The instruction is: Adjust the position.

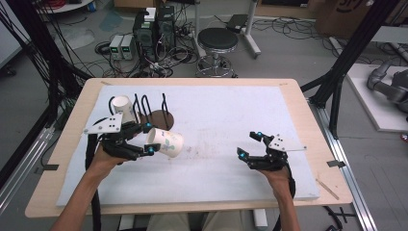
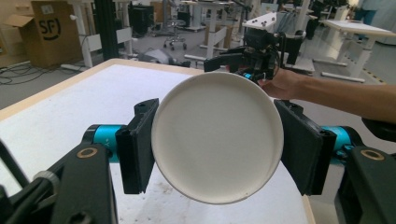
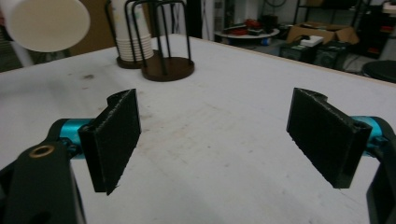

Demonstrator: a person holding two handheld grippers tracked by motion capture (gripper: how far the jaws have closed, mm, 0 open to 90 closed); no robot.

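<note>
A white paper cup [image 1: 166, 143] with a green print lies on its side in the air, its flat bottom toward the right. My left gripper [image 1: 149, 139] is shut on it near the rim. In the left gripper view the cup's round bottom [image 2: 217, 121] sits squeezed between the two pads of the left gripper [image 2: 217, 149]. My right gripper [image 1: 249, 144] hovers over the mat to the right, open with nothing between its pads. The right gripper view shows the same open right gripper [image 3: 231, 140] and the held cup [image 3: 44, 21] at top left.
A black wire cup rack [image 1: 161, 118] on round brown bases stands behind the left gripper, with a stack of white cups [image 1: 123, 108] in its left slot. A white mat [image 1: 221, 110] covers the wooden table. A stool [image 1: 218, 41] and computers [image 1: 154, 31] stand on the floor beyond.
</note>
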